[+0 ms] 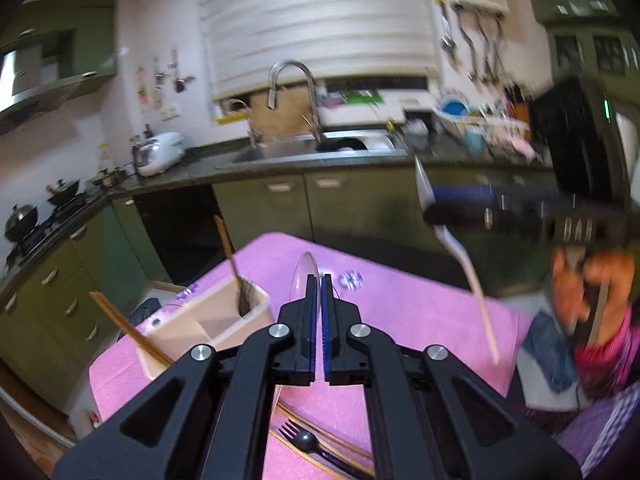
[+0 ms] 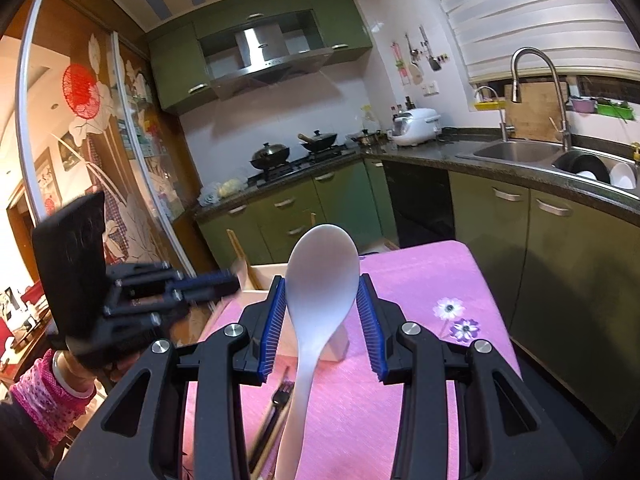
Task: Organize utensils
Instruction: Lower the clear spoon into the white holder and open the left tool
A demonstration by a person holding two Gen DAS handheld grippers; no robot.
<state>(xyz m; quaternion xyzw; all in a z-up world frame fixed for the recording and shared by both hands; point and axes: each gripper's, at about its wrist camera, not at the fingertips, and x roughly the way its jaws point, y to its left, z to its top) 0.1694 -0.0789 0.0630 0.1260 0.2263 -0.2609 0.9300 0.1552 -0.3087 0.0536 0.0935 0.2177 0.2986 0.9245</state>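
Note:
My right gripper (image 2: 322, 300) is shut on the bowl of a white spoon (image 2: 316, 292), held above the pink table; the spoon's handle hangs down. In the left wrist view the right gripper (image 1: 430, 204) shows at the right, blurred, with the white spoon (image 1: 460, 252) in it. My left gripper (image 1: 320, 292) is shut on a clear plastic spoon (image 1: 304, 276), above the table by the beige holder box (image 1: 208, 320). Wooden chopsticks (image 1: 230, 256) stand in the holder. A black fork (image 1: 308, 440) and chopsticks lie on the table below the left gripper. The left gripper (image 2: 208, 282) shows left in the right wrist view.
The pink tablecloth (image 2: 420, 280) has flower prints (image 2: 456, 316). The holder box (image 2: 264, 276) stands at the table's far left. Green cabinets, a sink (image 2: 516, 152) and a stove (image 2: 296, 160) run behind. A person's arm in pink sleeve (image 2: 48, 392) is at the left.

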